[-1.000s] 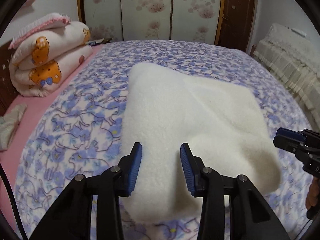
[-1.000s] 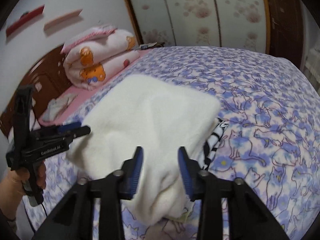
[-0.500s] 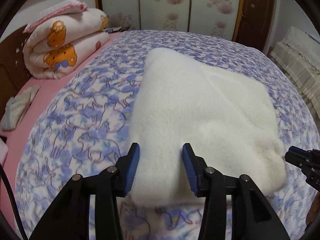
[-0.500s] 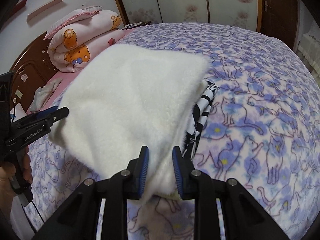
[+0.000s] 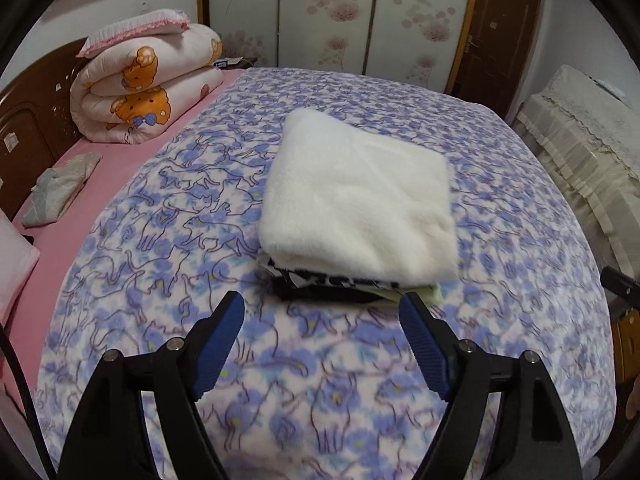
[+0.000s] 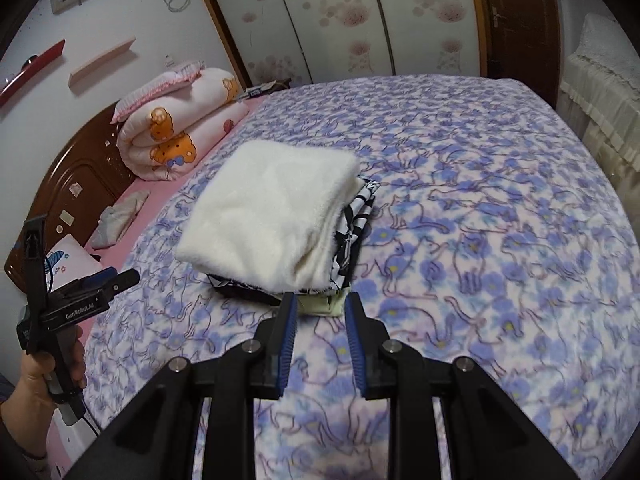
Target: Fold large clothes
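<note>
1. Both claws have let go and drawn back since the earlier frames: the left claw (image 5: 320,344), which straddled the garment's near edge, now stands wide and empty, short of the stack.
2. Just beyond it, the white fleece garment (image 5: 356,204) lies folded into a neat rectangle on the bed (image 5: 168,216), on top of a black-and-white patterned piece (image 6: 356,216) and a pale green piece (image 6: 326,305).
3. Right of that, the right claw (image 6: 320,334) is narrower but empty, close to the green piece's edge.
4. Judged from this, the fleece fold looks finished; perhaps only squaring the stack remains.
5. Count: three stacked garments, two claws, one rolled bear-print quilt (image 5: 144,80), one small grey cloth (image 5: 60,188).
</note>
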The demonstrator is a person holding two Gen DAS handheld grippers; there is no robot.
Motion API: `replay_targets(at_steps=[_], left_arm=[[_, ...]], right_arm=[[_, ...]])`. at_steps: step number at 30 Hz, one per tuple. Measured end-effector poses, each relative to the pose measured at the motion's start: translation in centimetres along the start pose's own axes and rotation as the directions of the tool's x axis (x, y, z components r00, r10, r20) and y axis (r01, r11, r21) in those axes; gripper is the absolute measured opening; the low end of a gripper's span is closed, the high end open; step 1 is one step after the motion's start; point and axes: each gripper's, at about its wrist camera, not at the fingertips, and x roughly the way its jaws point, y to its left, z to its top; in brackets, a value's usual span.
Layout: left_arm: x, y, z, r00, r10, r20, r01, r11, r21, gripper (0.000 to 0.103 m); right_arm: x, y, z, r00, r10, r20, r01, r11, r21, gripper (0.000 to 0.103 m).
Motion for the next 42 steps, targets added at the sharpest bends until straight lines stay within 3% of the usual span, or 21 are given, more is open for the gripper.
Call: replay_targets(at_steps=[5, 8, 11, 13, 18, 20, 22, 24, 25, 31, 35, 37, 42], left_arm=[[-5.3, -3.0, -4.6, 1.0, -0.029, -0.005, 0.029, 0.999, 0.022, 0.093], [-7.3, -4.8, -7.9, 0.997, -0.073, -0.028, 0.074, 0.997, 0.028, 0.094], [-8.7, -6.7, -11.4, 0.995, -0.087, -0.04, 0.089, 0.995, 0.045, 0.094], [-9.2, -7.9, -13.5, 0.995, -0.085, -0.052, 0.088, 0.995, 0.055, 0.094], [-10.6, -10.6, -17.4, 0.998, -0.055, -0.035, 0.056, 0.998, 0.039, 0.094], [-11.2, -11.4, -18.4, 0.999, -0.046, -0.015, 0.046, 0.999, 0.02, 0.094], [-11.6, -12.0, -19.3, 0.999, -0.046, 0.0, 0.046, 0.999, -0.004, 0.095], [-11.7, -12.9, -20.4, 0.999, -0.042, 0.0, 0.042, 0.999, -0.028, 0.095], [-11.7, -13.2, -20.7, 0.999, -0.037, -0.004, 0.037, 0.999, -0.031, 0.095], [-11.0, -15.9, -23.8, 0.999, -0.028, -0.034, 0.028, 1.0, -0.004, 0.095], [-11.0, -17.5, -25.4, 1.0, -0.005, -0.02, 0.006, 1.0, 0.028, 0.095], [-10.8, -17.8, -25.9, 1.0, 0.022, -0.016, -0.021, 1.0, 0.023, 0.095], [-10.0, -17.8, -26.5, 0.998, 0.011, -0.054, -0.011, 1.0, 0.0, 0.095]], right_arm=[[-5.8, -0.4, -4.0, 0.999, -0.038, 0.009, 0.038, 0.999, -0.014, 0.025], [-8.0, -0.6, -7.2, 0.998, -0.064, 0.014, 0.065, 0.998, -0.028, 0.026], [-9.4, -0.5, -10.5, 0.994, -0.104, 0.012, 0.105, 0.994, -0.041, 0.037], [-10.0, -0.2, -12.6, 0.991, -0.129, 0.017, 0.13, 0.99, -0.051, 0.043], [-11.1, 0.0, -17.0, 0.989, -0.149, 0.008, 0.15, 0.988, -0.046, 0.043], [-11.6, 0.4, -18.6, 0.986, -0.166, 0.011, 0.166, 0.985, -0.042, 0.044], [-11.9, 0.6, -19.8, 0.984, -0.177, 0.015, 0.177, 0.984, -0.03, 0.051], [-12.2, 0.7, -21.3, 0.985, -0.169, 0.021, 0.169, 0.986, 0.01, 0.066], [-12.4, 0.7, -21.9, 0.986, -0.166, 0.025, 0.166, 0.986, 0.027, 0.067], [-12.4, 1.2, -24.2, 0.986, -0.168, 0.022, 0.166, 0.984, 0.067, 0.068], [-12.3, 1.5, -25.0, 0.974, -0.222, 0.044, 0.219, 0.974, 0.051, 0.068], [-12.2, 1.3, -25.3, 0.973, -0.226, 0.039, 0.223, 0.972, 0.068, 0.068], [-11.6, 0.2, -26.4, 0.977, -0.213, 0.009, 0.211, 0.972, 0.108, 0.068]])
